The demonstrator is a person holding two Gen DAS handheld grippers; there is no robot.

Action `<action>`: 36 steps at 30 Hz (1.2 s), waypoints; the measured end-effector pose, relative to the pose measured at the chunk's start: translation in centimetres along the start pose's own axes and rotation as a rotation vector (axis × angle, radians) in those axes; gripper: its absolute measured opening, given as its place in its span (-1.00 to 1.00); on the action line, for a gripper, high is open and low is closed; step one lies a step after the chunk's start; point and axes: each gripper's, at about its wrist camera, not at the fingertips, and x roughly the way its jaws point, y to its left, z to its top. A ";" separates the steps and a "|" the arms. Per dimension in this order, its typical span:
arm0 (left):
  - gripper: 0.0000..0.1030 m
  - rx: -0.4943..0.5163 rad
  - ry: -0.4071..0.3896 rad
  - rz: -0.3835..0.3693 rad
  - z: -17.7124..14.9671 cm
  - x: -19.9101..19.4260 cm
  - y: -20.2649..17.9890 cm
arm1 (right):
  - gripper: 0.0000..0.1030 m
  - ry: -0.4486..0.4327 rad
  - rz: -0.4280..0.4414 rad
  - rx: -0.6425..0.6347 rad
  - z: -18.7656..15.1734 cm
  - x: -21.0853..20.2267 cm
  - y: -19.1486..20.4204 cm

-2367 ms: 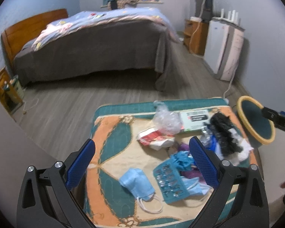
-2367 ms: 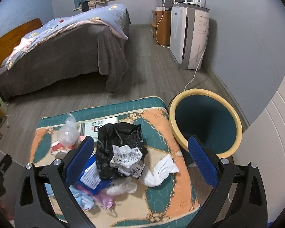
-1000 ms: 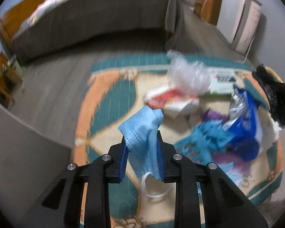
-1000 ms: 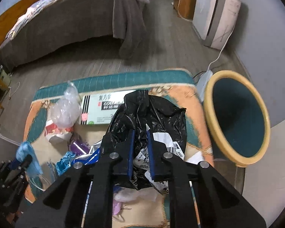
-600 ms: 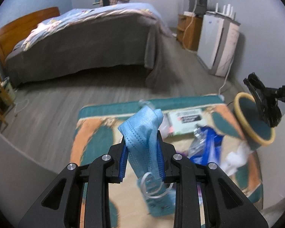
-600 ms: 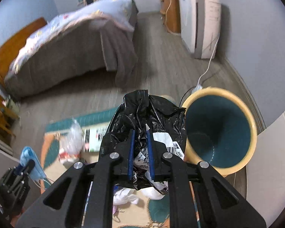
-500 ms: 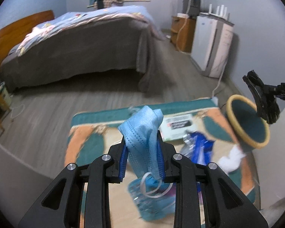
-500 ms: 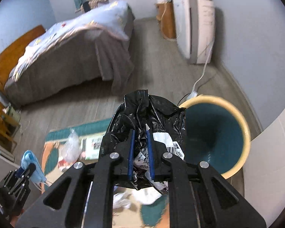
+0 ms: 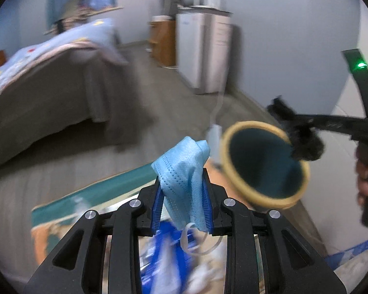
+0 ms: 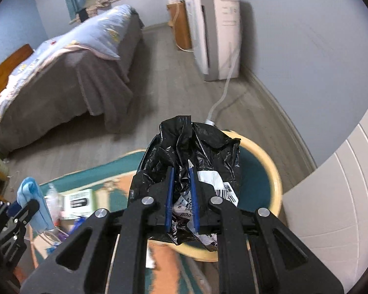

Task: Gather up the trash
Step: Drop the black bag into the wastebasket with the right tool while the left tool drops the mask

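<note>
While both of your loads were down among the litter on the patterned mat a couple of seconds ago, each is now lifted and carried toward the yellow-rimmed bin. Your right hand-held gripper is clamped tight on the crumpled black plastic bag, its blue pads pressed into the folds, and in the right wrist view the bag hangs directly in front of the bin's teal mouth; the left wrist view shows that same bag at the bin's far rim, so it looks close to a drop, though you cannot tell from here whether it is fully over the opening. Your left hand-held gripper is pinched on the blue face mask, whose ear loop dangles below the pads; a second ago it was over the middle of the mat, and now the bin sits just to its right. That means two pieces are nearly collected, with the right one likely to go first. The white box, the blue wrapper and other scraps lie on the mat, so more trips remain. Mind that the mask's loop does not snag on a pad when you release.
</note>
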 end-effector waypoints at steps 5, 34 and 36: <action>-0.45 0.029 0.041 -0.112 2.0 3.6 -3.7 | -0.77 0.052 -0.031 0.073 -0.1 2.4 -3.4; 0.81 -0.009 -0.022 -0.080 2.1 5.2 -3.9 | 0.72 0.064 -0.086 0.139 -0.1 3.3 -4.3; 0.82 -0.030 -0.022 -0.052 1.8 4.4 -2.7 | 0.84 0.051 -0.079 0.131 0.1 2.9 -3.7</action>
